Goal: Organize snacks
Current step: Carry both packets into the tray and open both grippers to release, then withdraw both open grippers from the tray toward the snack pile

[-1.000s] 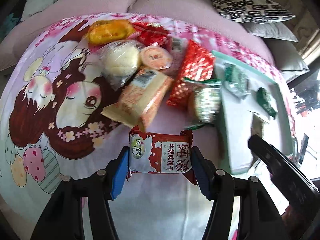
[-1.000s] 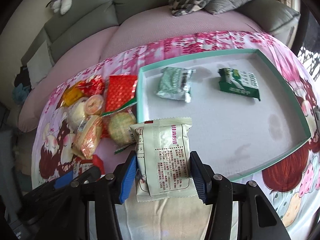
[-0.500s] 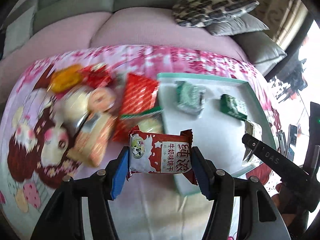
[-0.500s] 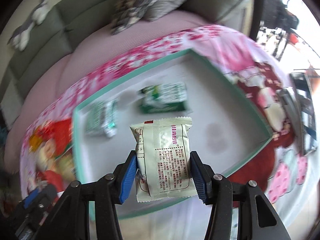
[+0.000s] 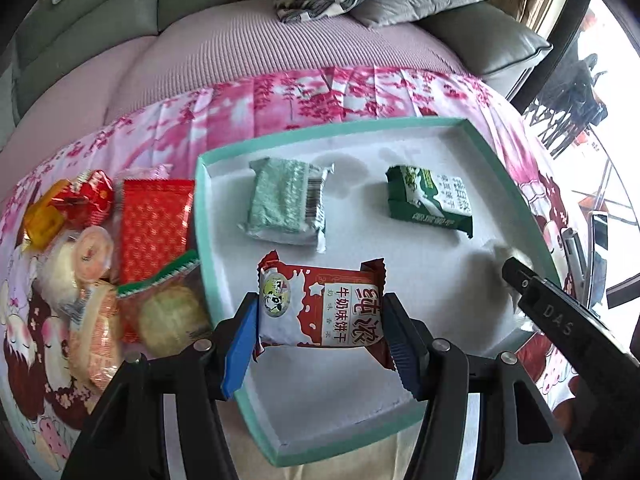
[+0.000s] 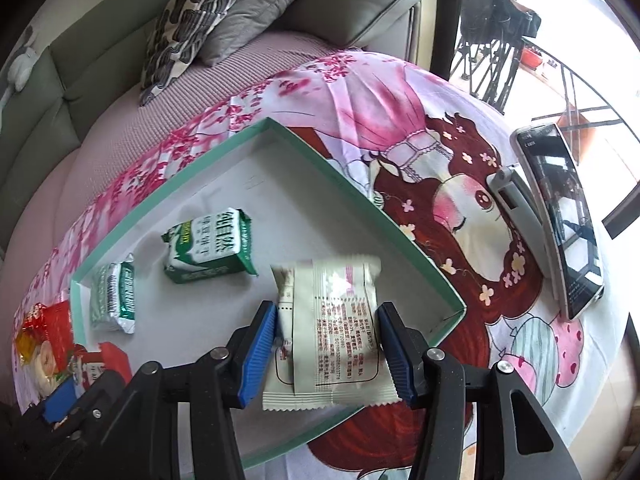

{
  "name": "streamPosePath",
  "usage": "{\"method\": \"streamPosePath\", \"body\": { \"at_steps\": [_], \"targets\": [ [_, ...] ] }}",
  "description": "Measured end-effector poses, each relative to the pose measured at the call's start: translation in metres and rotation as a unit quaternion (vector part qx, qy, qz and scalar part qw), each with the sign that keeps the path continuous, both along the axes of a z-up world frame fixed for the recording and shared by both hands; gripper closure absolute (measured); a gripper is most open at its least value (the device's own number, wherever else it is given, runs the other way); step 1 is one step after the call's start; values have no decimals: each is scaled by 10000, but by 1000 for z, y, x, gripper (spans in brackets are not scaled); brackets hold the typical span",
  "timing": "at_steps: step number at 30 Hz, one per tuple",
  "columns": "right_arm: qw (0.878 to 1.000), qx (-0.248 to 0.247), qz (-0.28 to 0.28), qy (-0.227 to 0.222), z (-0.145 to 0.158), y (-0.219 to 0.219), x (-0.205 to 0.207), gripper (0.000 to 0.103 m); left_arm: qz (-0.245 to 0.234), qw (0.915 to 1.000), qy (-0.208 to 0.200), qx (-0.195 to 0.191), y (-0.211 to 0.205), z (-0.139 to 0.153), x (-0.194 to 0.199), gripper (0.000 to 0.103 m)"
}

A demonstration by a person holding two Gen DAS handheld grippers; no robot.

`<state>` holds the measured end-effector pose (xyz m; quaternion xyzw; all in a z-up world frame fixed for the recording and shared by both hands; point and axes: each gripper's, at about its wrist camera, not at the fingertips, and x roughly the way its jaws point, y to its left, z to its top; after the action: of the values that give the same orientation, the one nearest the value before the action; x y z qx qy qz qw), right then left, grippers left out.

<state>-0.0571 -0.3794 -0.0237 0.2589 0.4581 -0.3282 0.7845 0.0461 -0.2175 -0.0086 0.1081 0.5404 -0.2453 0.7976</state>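
Two grips: my left gripper (image 5: 320, 316) clamps a red biscuit packet (image 5: 322, 312) above the teal tray (image 5: 200, 216); my right gripper (image 6: 326, 344) clamps a white packet (image 6: 332, 332) there. Inside the tray lie a pale-green packet (image 5: 288, 204) and a dark-green packet (image 5: 432, 200).

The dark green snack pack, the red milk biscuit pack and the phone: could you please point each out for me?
dark green snack pack (image 5: 430, 200), left wrist view, middle of its printed face.
red milk biscuit pack (image 5: 320, 310), left wrist view, centre of its front.
phone (image 6: 560, 216), right wrist view, middle of its screen.
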Motion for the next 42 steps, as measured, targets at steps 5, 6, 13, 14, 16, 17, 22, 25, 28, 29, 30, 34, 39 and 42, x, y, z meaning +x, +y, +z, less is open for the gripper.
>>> {"method": "streamPosePath", "body": {
  "at_steps": [5,6,13,14,16,17,22,25,28,29,30,34,39,42],
  "targets": [
    [10000,-35,57,65,-1,3,1,48,16,9999,160,24,1,-9,-3,39],
    [9999,-33,69,73,-1,4,2,48,29,9999,149,16,2,-8,-3,39],
    [9996,68,277,-12,1,11,3,31,167,9998,1,-56,15,6,-6,25],
    [9994,76,320,-42,2,12,4,27,221,9997,-13,-60,19,8,-6,24],
    [9990,103,407,-120,4,16,4,21,356,9993,-69,-45,26,11,-4,23],
    [9988,117,444,-156,6,18,4,21,439,9990,-124,-35,30,13,-3,21],
    [9982,93,557,-217,9,26,4,11,886,9952,-403,76,52,19,4,19],
    [9977,95,631,-247,10,30,5,11,1072,9926,-551,144,61,20,8,16],
    [9969,79,741,-252,12,36,5,0,1320,9889,-654,218,72,19,13,11],
    [9965,73,784,-263,13,38,5,0,1378,9879,-666,236,74,19,14,11],
    [9962,77,821,-281,13,40,5,0,1413,9874,-672,237,77,18,15,11],
    [9951,62,937,-309,15,45,8,0,1429,9870,-688,242,82,18,17,10],
    [9944,52,997,-351,16,48,9,0,1469,9866,-683,187,86,20,16,10],
    [9938,77,1012,-447,19,49,8,0,1551,9861,-517,-288,97,27,18,10]
  ]
}}
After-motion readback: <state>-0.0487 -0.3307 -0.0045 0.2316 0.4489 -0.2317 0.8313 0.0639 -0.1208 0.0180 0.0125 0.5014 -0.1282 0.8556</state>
